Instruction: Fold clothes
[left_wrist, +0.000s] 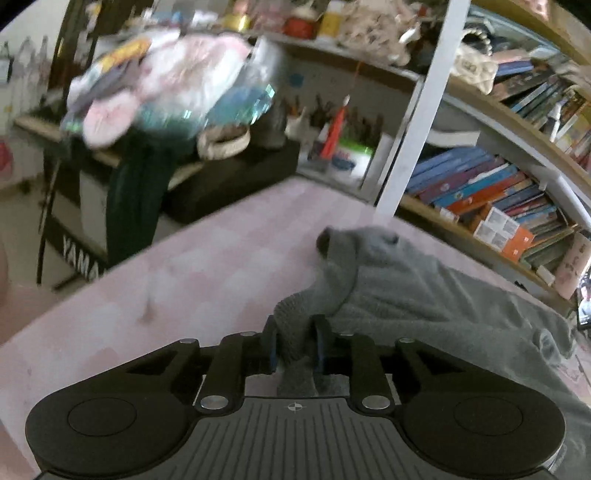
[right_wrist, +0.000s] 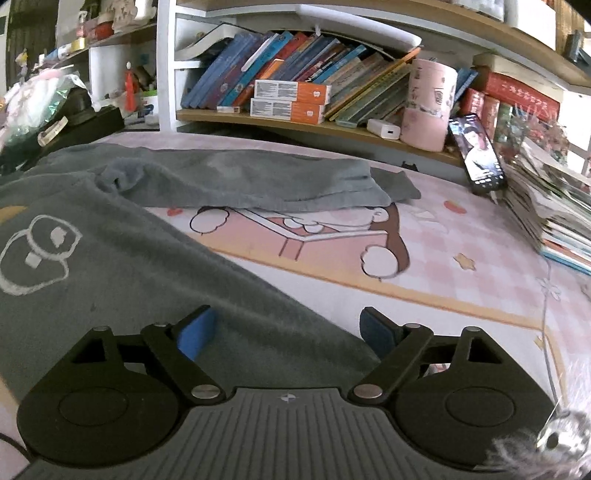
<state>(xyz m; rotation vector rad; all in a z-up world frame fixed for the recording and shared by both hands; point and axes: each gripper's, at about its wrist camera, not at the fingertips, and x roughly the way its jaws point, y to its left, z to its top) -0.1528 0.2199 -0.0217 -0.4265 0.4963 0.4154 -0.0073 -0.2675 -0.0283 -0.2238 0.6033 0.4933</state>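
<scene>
The left gripper (left_wrist: 295, 341) has its jaws pulled close together, and they pinch a bunched-up fold of the grey sweater (left_wrist: 406, 295). The right gripper (right_wrist: 286, 332) has its jaws wide apart. It holds nothing, and the sweater's edge lies under the gap between them.

The sweater lies on a pink bed sheet (right_wrist: 461, 236) with a cartoon picture on it. In the right wrist view a white drawing (right_wrist: 35, 254) shows on the grey cloth near the left edge. A long sleeve (right_wrist: 258, 181) stretches sideways along the far edge of the sheet, with its end pointing right. In the left wrist view the sweater runs from the gripper off to the right, and a cuff (left_wrist: 327, 242) sticks up at its far end.

A pile of papers (right_wrist: 546, 206) sits at the right edge of the sheet. A phone (right_wrist: 476, 155) leans at the far right corner, beside a pink cup (right_wrist: 428, 103). Behind them is a shelf of books (right_wrist: 295, 66). Past the far left corner is a messy table with a pink fluffy toy (left_wrist: 177, 77), all blurry.
</scene>
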